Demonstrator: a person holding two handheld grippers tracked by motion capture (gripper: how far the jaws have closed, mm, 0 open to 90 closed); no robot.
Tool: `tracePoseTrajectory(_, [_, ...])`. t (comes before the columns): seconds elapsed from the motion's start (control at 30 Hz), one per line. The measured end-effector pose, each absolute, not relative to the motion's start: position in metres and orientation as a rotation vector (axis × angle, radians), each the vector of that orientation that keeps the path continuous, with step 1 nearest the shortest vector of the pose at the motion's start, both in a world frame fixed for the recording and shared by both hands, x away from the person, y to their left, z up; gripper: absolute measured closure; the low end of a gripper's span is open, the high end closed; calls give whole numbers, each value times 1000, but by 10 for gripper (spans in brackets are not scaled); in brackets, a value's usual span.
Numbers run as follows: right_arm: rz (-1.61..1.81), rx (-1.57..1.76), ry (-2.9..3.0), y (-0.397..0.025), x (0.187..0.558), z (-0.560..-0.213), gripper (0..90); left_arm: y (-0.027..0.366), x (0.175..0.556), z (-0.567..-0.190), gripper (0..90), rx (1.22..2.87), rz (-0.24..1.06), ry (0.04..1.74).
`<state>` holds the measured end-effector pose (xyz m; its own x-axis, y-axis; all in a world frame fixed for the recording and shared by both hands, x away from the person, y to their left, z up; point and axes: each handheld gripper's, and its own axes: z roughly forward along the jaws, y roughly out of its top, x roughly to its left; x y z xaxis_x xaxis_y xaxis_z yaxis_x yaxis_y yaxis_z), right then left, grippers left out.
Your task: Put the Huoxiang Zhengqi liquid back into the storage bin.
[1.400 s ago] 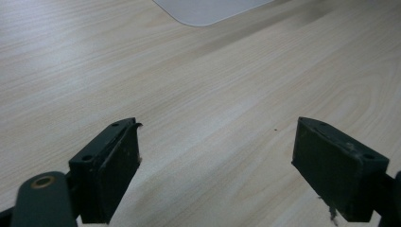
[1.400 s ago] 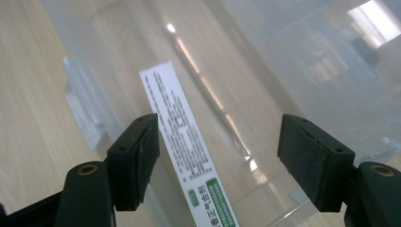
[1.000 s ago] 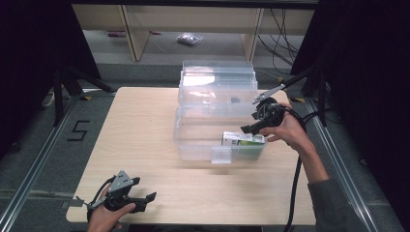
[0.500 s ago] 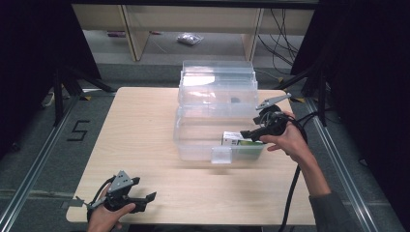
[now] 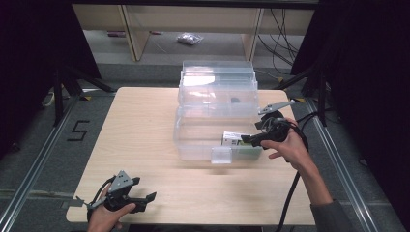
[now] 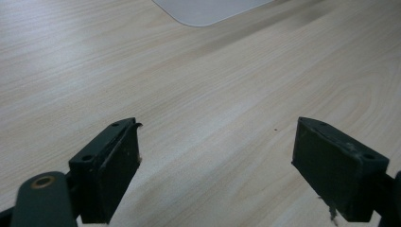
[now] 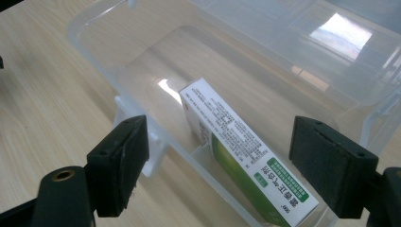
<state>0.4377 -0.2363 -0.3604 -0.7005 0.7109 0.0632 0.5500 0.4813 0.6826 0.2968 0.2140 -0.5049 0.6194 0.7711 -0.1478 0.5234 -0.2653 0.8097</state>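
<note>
A clear plastic box (image 5: pixel 196 140) with its lid (image 5: pixel 217 87) swung back stands on the far half of the wooden table (image 5: pixel 145 130). Inside it, against the near right wall, lies a white and green carton (image 5: pixel 234 139) (image 7: pixel 241 151). My right gripper (image 5: pixel 247 140) (image 7: pixel 236 165) hovers open over the box's right end, its jaws spread wide on either side of the carton and apart from it. At the table's front left corner, held low over bare wood, my left gripper (image 5: pixel 145 200) (image 6: pixel 215 156) is open too, nothing between its jaws.
A latch tab (image 5: pixel 221 155) sticks out from the box's near wall. Shelves and a small plastic bag (image 5: pixel 188 38) lie on the floor beyond the table. Metal rails (image 5: pixel 29 174) run along both sides. A cable (image 5: pixel 290 198) trails from the right gripper.
My right gripper has let go of the carton and drawn back toward the right, lifting slightly. The carton now rests in the box. The left gripper has stayed put.
</note>
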Motion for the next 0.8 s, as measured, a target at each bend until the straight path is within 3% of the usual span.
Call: tracePoseTrajectory(0.8, [1106, 1126, 2449, -230, 418, -374, 198, 214, 297, -505, 150, 1945, 351, 1021])
